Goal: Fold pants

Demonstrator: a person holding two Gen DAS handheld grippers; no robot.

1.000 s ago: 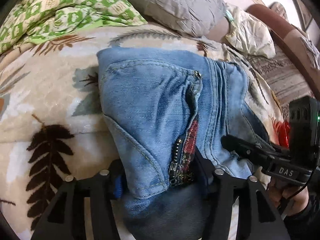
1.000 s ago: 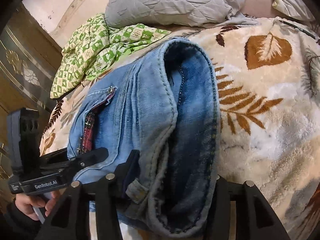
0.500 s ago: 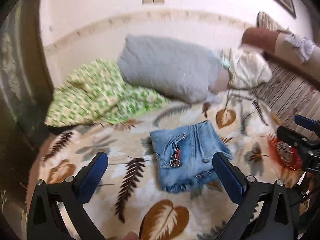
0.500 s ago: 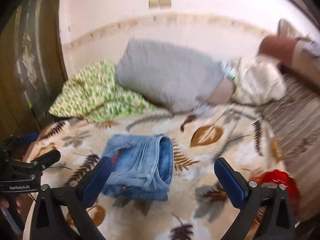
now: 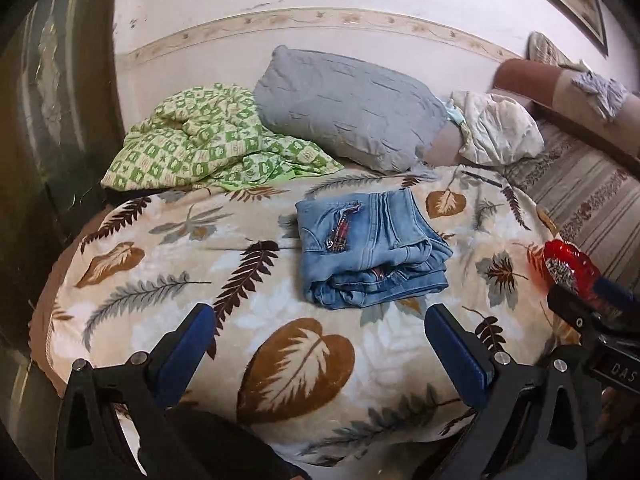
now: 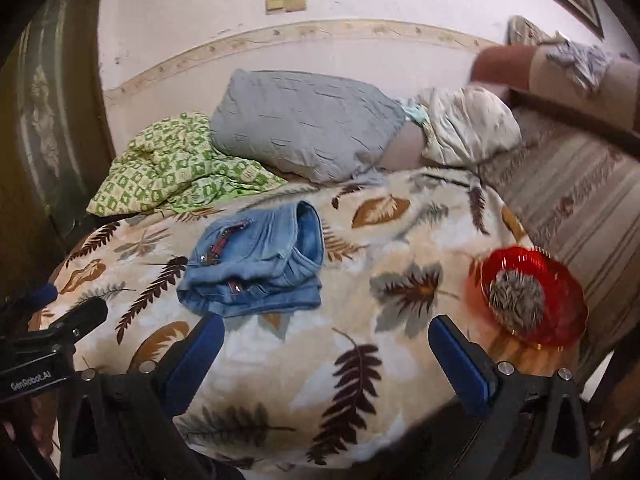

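The light blue jeans (image 5: pixel 370 248) lie folded into a compact bundle on the leaf-patterned blanket (image 5: pixel 296 364), zipper side up. They also show in the right wrist view (image 6: pixel 256 266). My left gripper (image 5: pixel 320 344) is open and empty, held back from the jeans near the bed's front edge. My right gripper (image 6: pixel 324 350) is open and empty too, to the right of the bundle. Each gripper shows at the edge of the other's view.
A grey pillow (image 5: pixel 348 100) and a green checked cloth (image 5: pixel 208 140) lie at the back of the bed. A white bundle (image 5: pixel 496 128) sits at the back right. A red bowl of seeds (image 6: pixel 532 300) stands on the blanket's right edge. A striped sofa (image 6: pixel 580 208) is beyond it.
Both grippers have let go of the jeans, opened wide and pulled back and up from the bed. The folded jeans stay on the blanket.
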